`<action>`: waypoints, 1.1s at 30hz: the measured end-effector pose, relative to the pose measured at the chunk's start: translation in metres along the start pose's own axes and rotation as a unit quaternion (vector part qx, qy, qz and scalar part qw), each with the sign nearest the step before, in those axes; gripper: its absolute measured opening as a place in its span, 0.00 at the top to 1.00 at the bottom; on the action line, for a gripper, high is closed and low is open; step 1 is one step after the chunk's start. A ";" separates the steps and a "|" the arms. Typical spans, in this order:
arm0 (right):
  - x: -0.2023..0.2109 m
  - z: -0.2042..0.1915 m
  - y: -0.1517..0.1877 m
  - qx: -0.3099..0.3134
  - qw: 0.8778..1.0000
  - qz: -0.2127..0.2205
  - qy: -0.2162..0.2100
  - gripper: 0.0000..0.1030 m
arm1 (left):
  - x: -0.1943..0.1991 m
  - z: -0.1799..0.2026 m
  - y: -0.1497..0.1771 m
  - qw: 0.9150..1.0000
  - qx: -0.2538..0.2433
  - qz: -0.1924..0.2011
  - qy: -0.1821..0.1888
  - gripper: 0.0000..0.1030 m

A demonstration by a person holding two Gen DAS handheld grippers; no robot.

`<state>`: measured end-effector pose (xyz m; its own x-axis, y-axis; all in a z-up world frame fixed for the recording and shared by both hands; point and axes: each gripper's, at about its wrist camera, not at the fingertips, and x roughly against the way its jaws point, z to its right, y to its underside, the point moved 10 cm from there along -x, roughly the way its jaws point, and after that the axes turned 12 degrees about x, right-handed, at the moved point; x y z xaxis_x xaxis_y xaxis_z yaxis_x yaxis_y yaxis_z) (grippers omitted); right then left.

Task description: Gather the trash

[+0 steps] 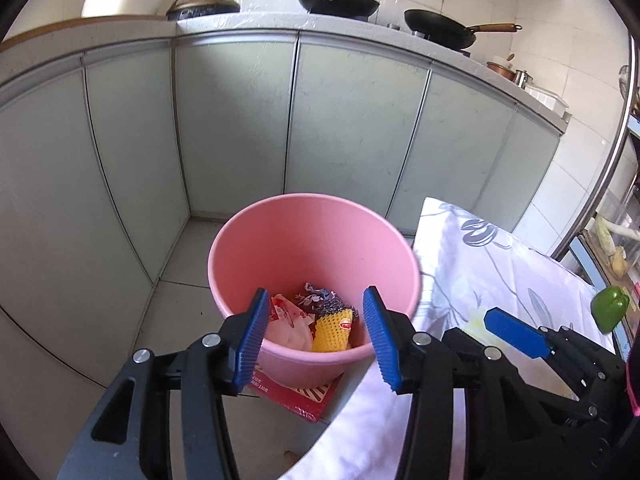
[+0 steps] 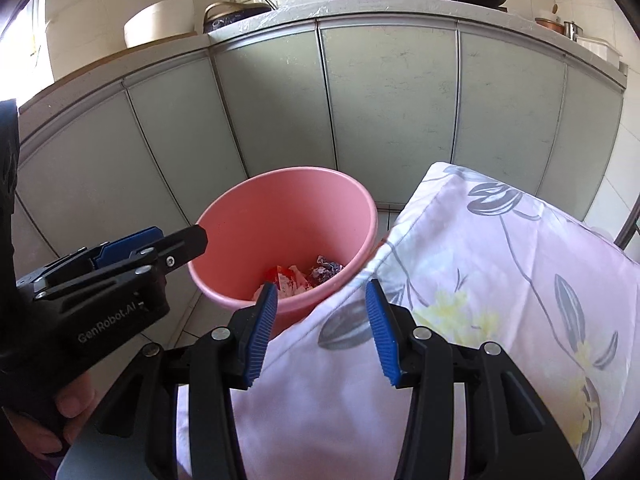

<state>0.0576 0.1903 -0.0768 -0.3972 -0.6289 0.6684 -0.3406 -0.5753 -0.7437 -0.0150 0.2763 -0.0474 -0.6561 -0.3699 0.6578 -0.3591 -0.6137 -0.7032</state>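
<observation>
- Both claws hang open and empty: left claw (image 1: 316, 332) over the pink bucket (image 1: 256, 248), right claw (image 2: 322, 324) above the floral cloth (image 2: 500, 272).
- Judged next: scan the cloth-covered tabletop for leftover trash, leaving the green pepper (image 1: 609, 308).
- Bucket holds a yellow foam net (image 1: 332, 330), steel scourer (image 1: 334, 306), crumpled wrappers (image 1: 286, 320).
</observation>
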 end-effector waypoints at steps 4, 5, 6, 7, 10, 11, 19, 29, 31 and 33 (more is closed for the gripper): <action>0.013 0.000 0.004 0.002 1.000 0.005 0.012 0.55 | 0.013 0.006 0.004 1.000 -0.009 0.008 0.002 0.53; 0.016 0.000 0.005 0.002 1.000 0.005 0.011 0.55 | 0.016 0.007 0.005 1.000 -0.011 0.010 0.002 0.53; 0.019 0.000 0.007 0.001 1.000 0.006 0.013 0.55 | 0.019 0.008 0.006 1.000 -0.013 0.013 0.002 0.53; 0.021 0.000 0.007 0.001 1.000 0.007 0.015 0.55 | 0.023 0.009 0.007 1.000 -0.016 0.015 0.002 0.53; 0.028 0.001 0.007 0.007 0.999 0.010 0.032 0.55 | 0.028 0.014 0.010 1.000 -0.018 0.019 0.002 0.53; 0.029 0.002 0.007 0.009 0.999 0.011 0.037 0.55 | 0.030 0.015 0.011 1.000 -0.020 0.019 0.003 0.53; 0.041 0.007 0.010 0.008 0.998 0.015 0.054 0.55 | 0.042 0.022 0.013 0.999 -0.033 0.027 0.005 0.53; 0.045 0.007 0.015 -0.002 0.999 0.016 0.041 0.55 | 0.048 0.027 0.015 0.999 -0.037 0.030 0.008 0.53; 0.046 0.008 0.015 -0.001 0.999 0.019 0.043 0.55 | 0.048 0.027 0.015 0.999 -0.037 0.030 0.007 0.53; 0.047 0.008 0.015 0.000 0.999 0.020 0.044 0.55 | 0.048 0.027 0.016 0.999 -0.037 0.030 0.007 0.53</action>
<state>0.0404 0.1479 -0.0558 -0.4839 -0.6035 0.6337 -0.3231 -0.5498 -0.7703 -0.0342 0.2297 -0.0191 -0.6869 -0.3941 0.6106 -0.3668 -0.5373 -0.7594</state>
